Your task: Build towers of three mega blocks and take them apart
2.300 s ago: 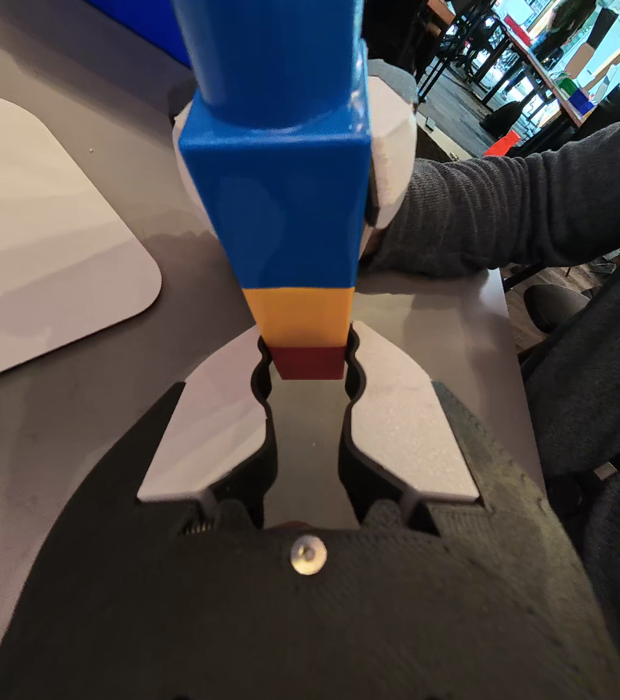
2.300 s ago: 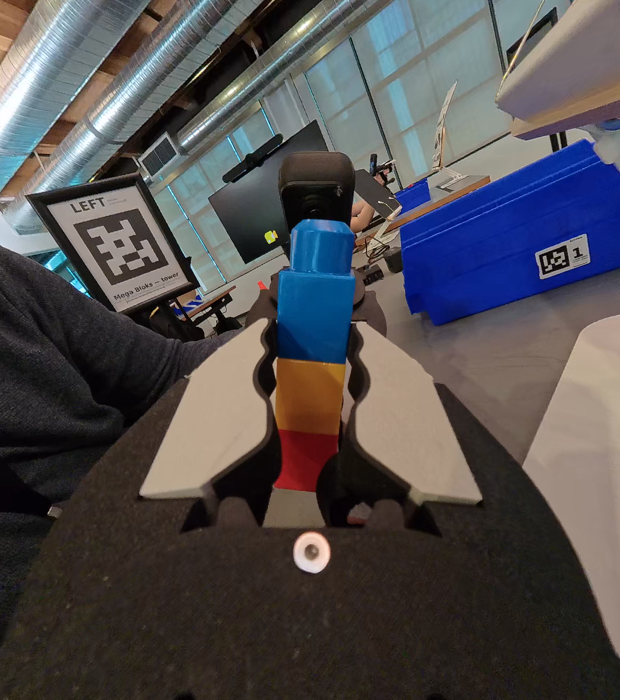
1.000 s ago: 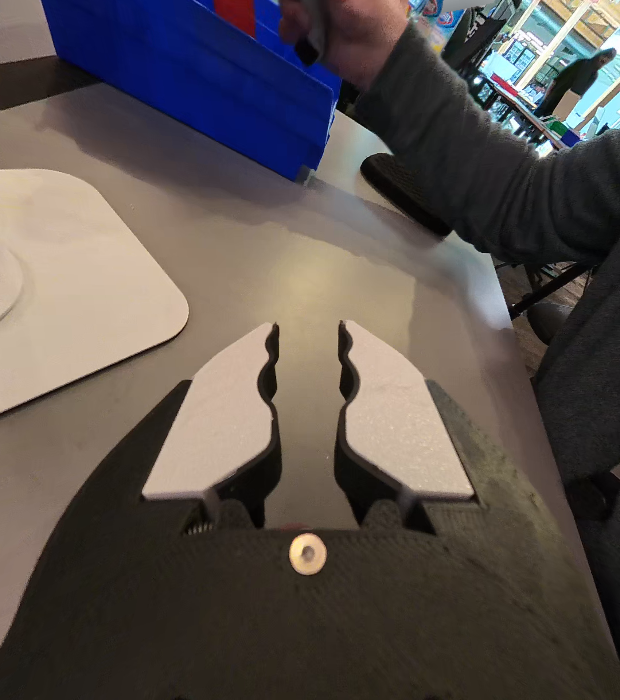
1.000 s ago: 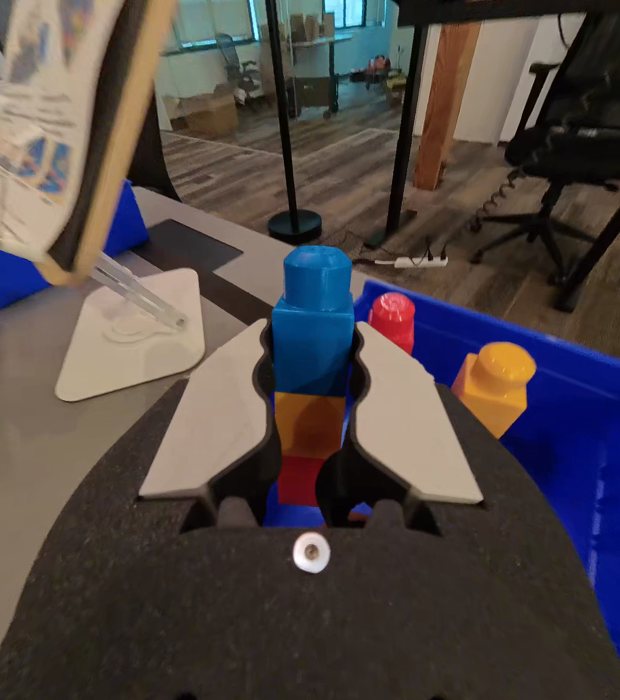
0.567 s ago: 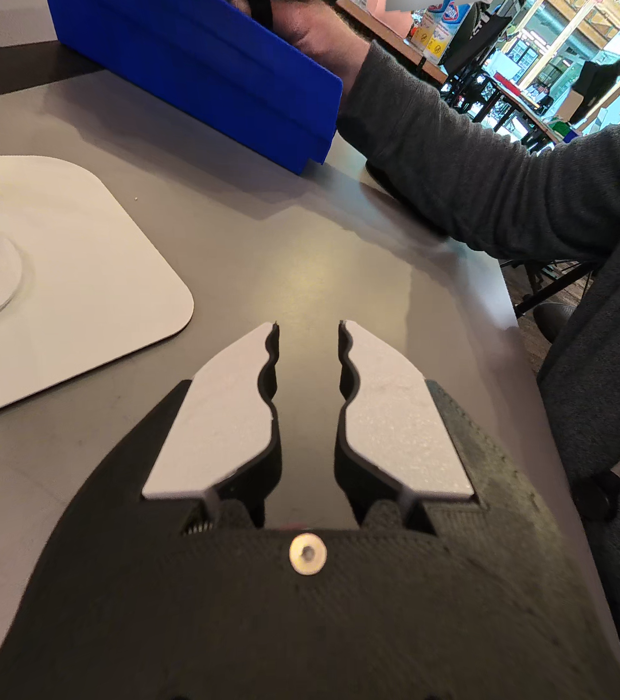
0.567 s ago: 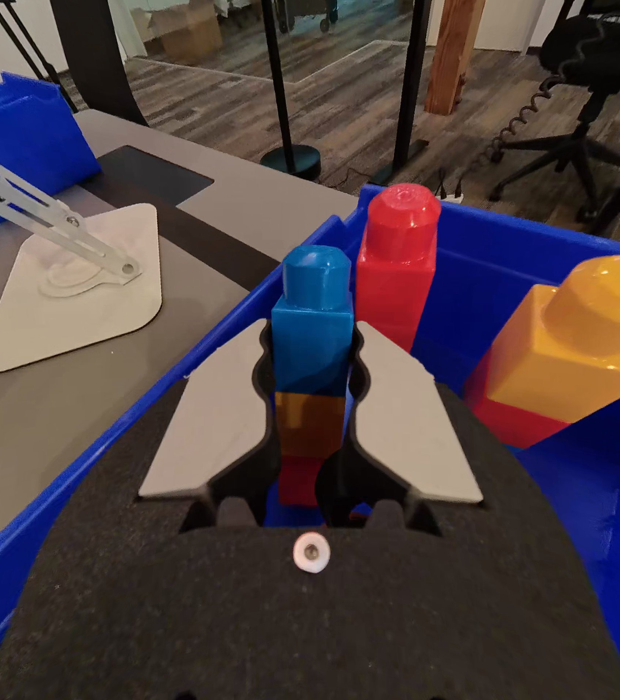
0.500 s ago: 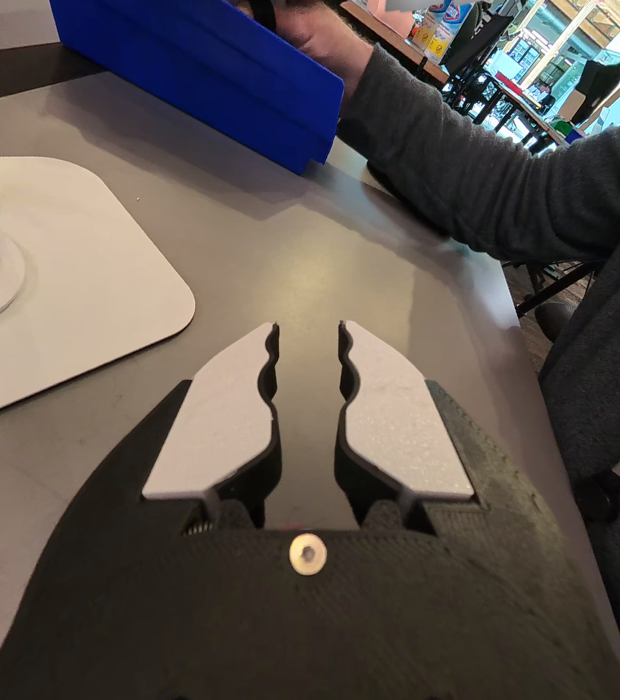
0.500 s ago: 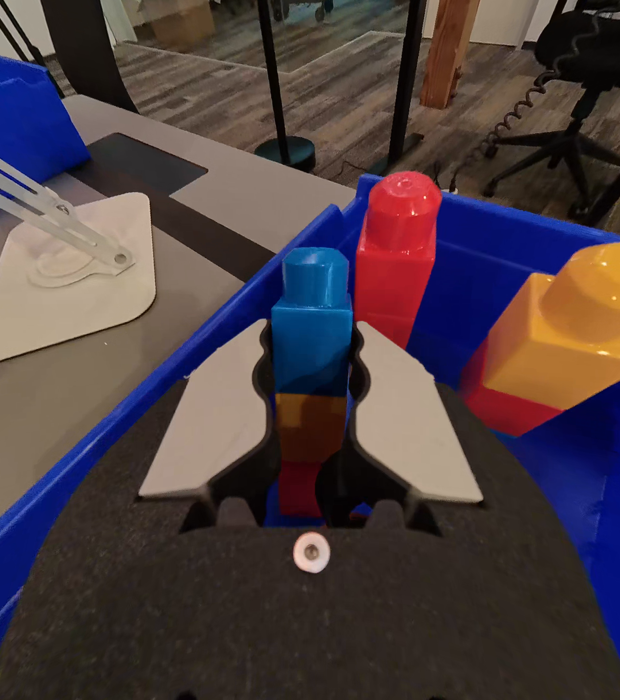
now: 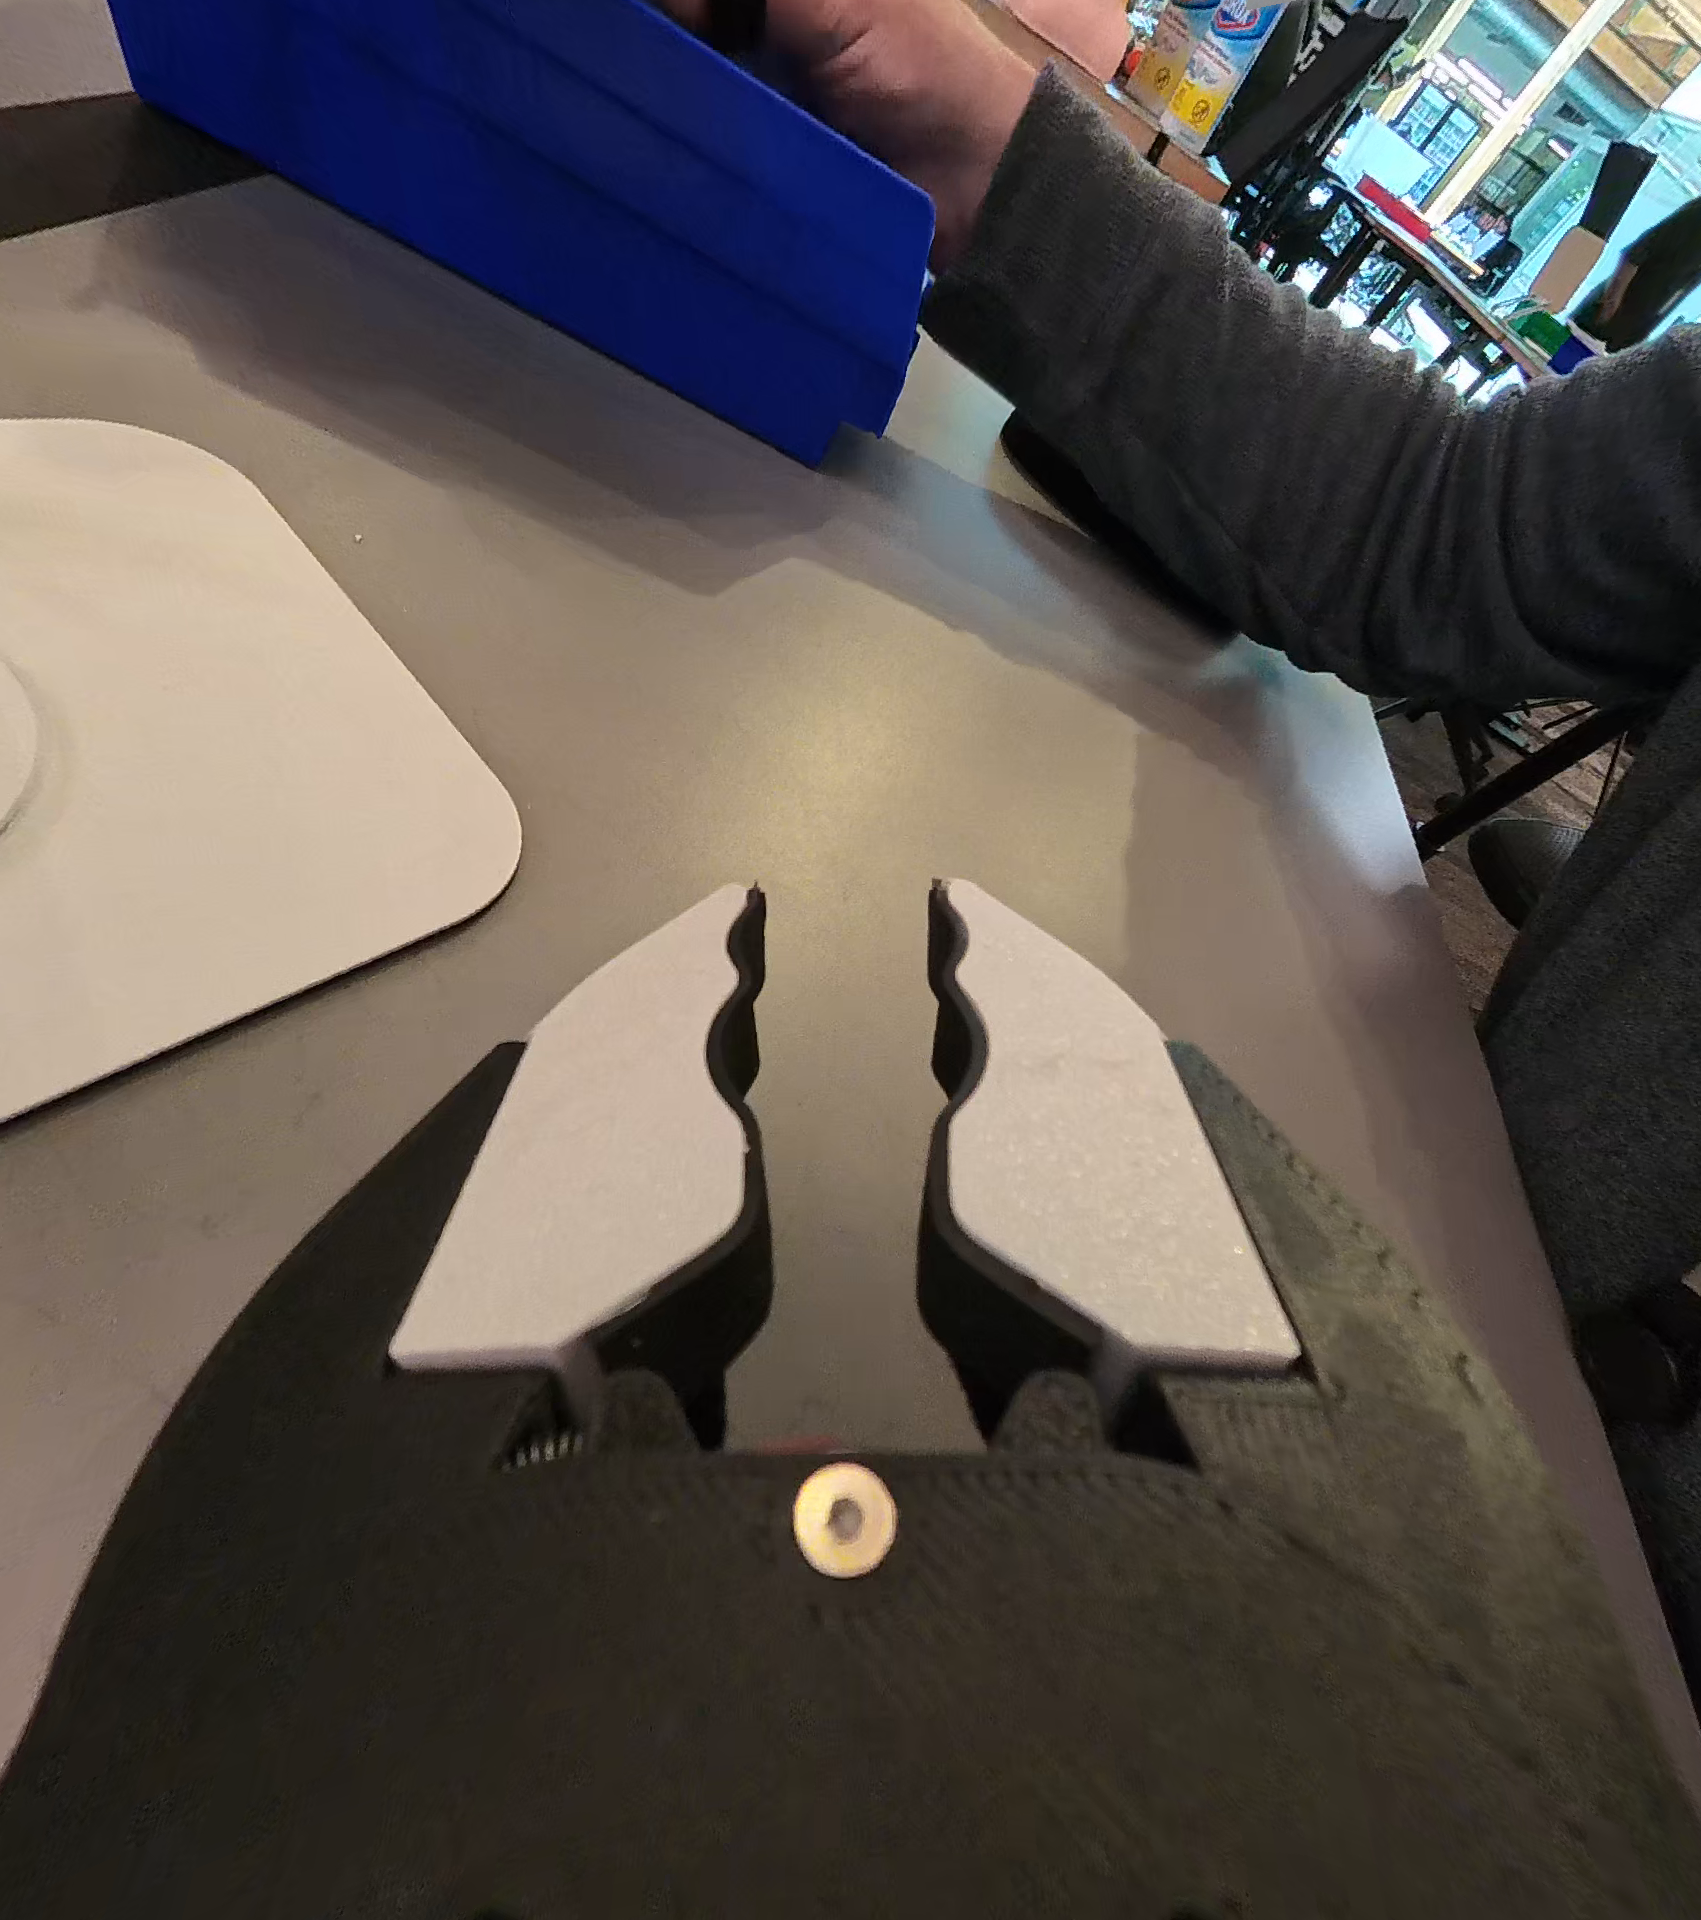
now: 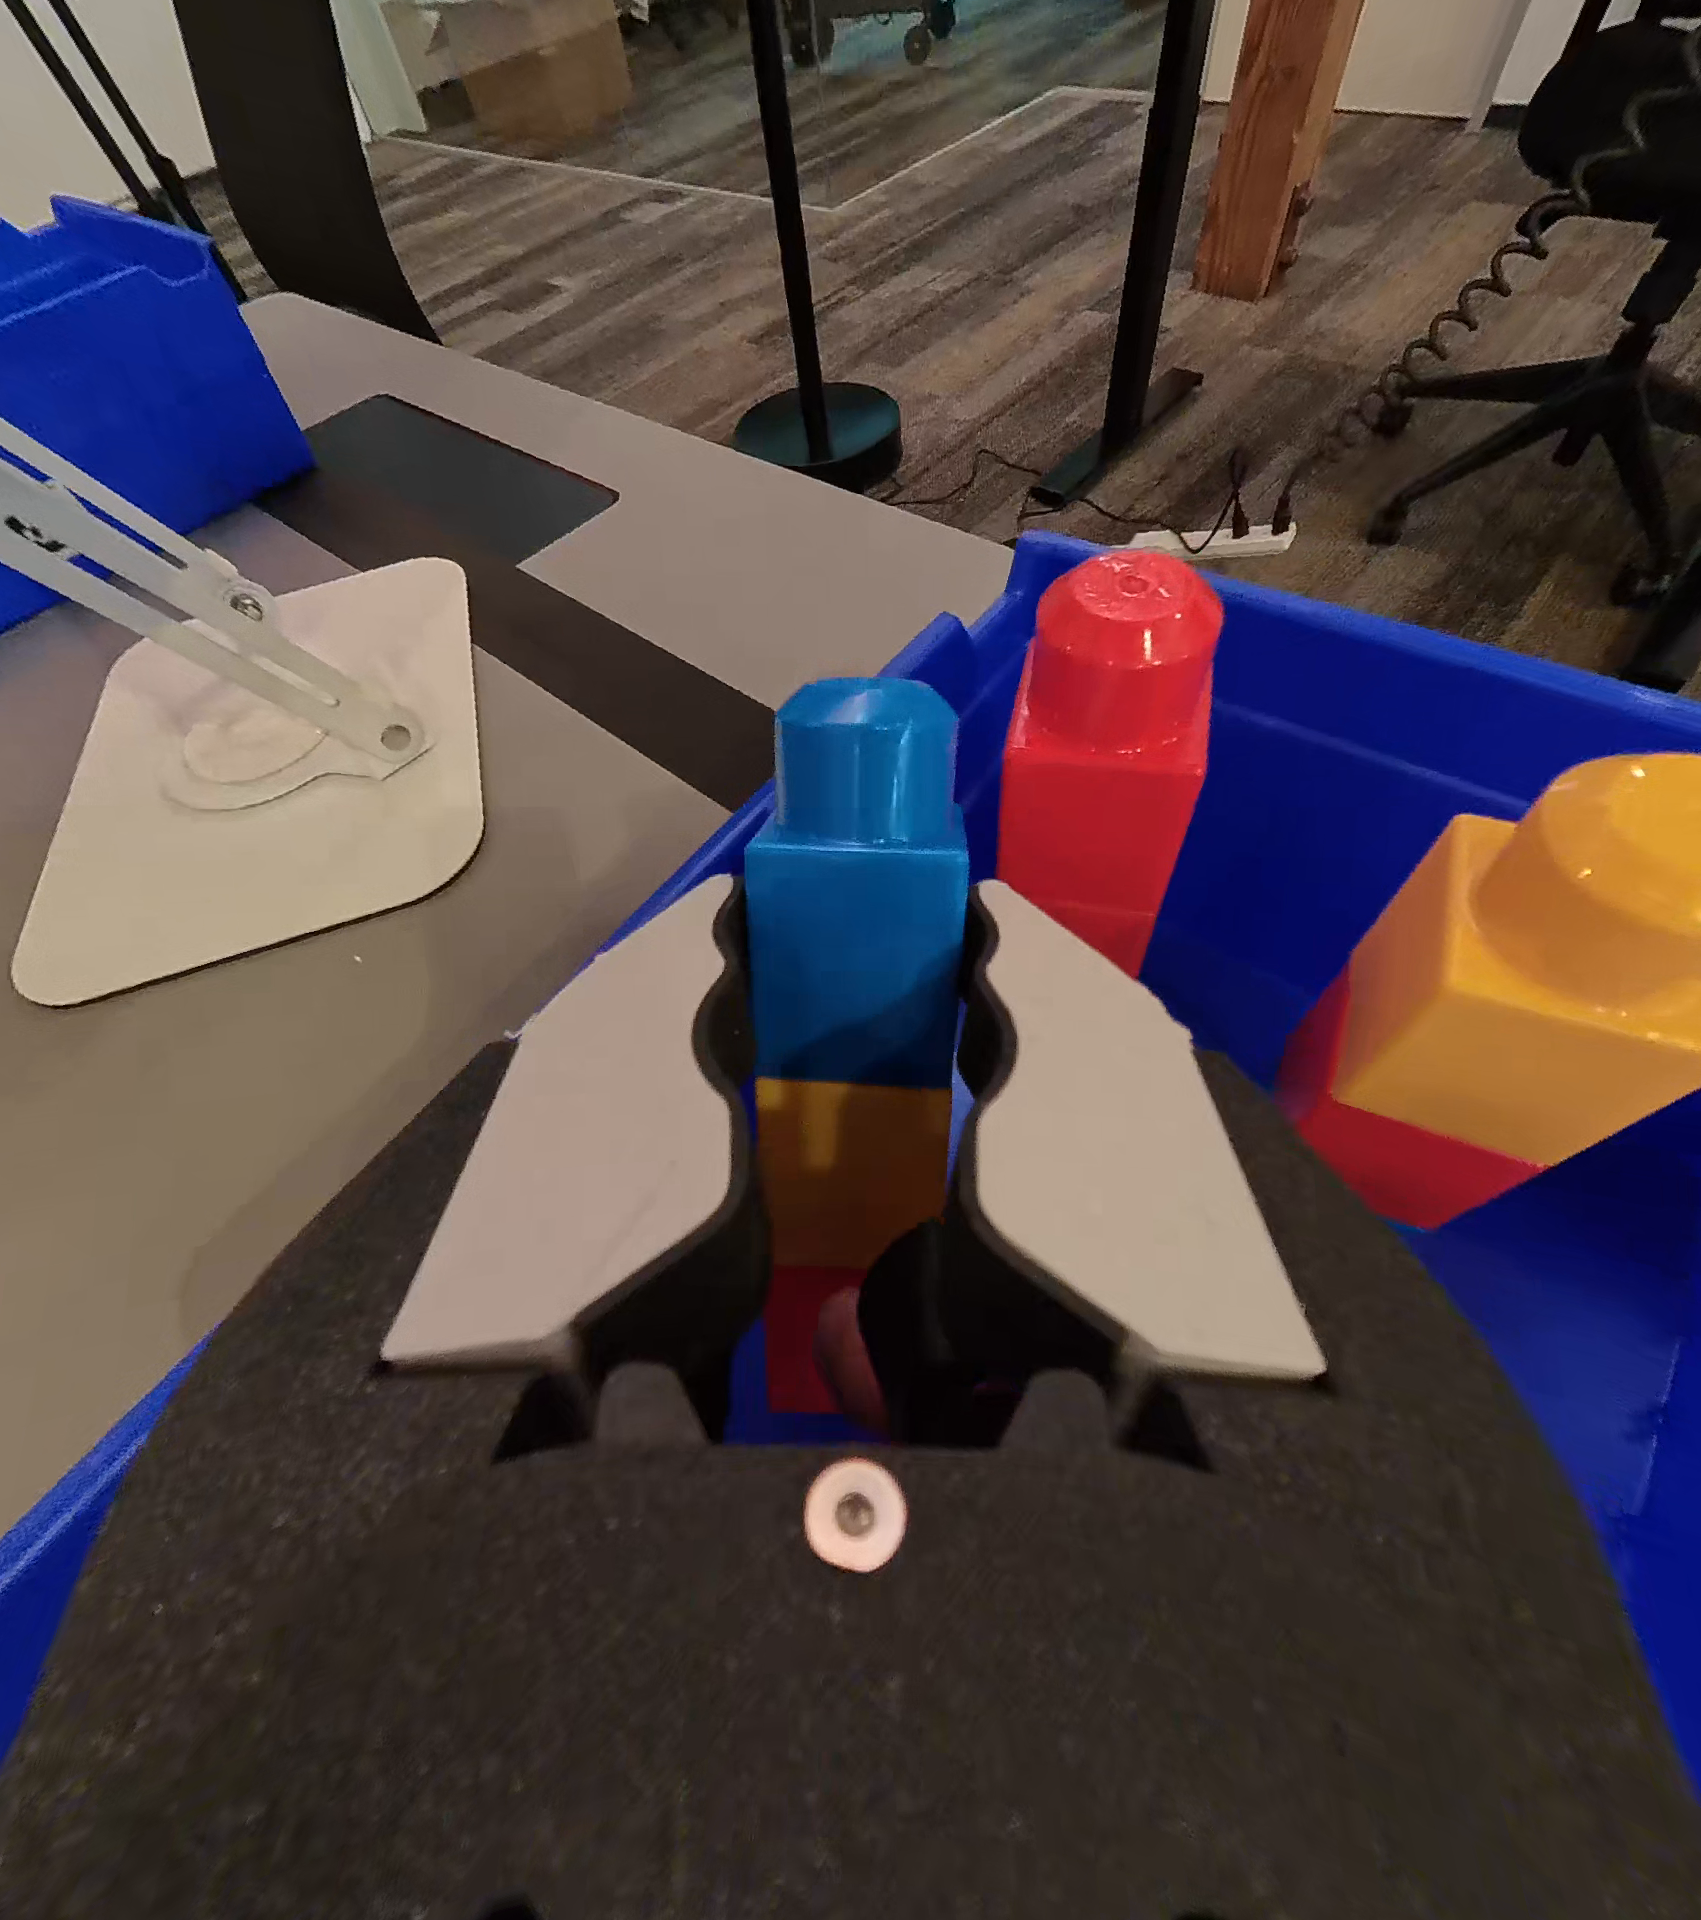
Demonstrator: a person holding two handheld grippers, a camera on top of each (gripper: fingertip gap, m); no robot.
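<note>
Step in hand, as judged: a finished tower (image 10: 854, 1039) of three blocks (blue on orange on red) is being set down into the blue bin (image 10: 1448, 1455).

Right gripper (image 10: 854, 914): the jaws look drawn in on the tower, the pads flanking the blue block at top and the orange block lower down. A thin gap may be present on either side; firm contact cannot be confirmed, but the tower is carried between them. Its red base is low inside the bin; whether the floor is touched is hidden by the gripper body.

For a good placement, the tower should be kept upright and lowered until the base is seated flat before the jaws are parted. Care is needed on the right: a red tower (image 10: 1106, 769) stands just beside, and an orange-topped tower (image 10: 1552, 987) leans nearby. The bin wall is close on the left. A straight withdrawal is advised so the blue stud is not snagged.

Left gripper (image 9: 846, 904): jaws parted moderately, nothing between them, held over the grey table (image 9: 721, 623), well apart from the bin. A white base plate (image 9: 150, 727) lies to its left.
</note>
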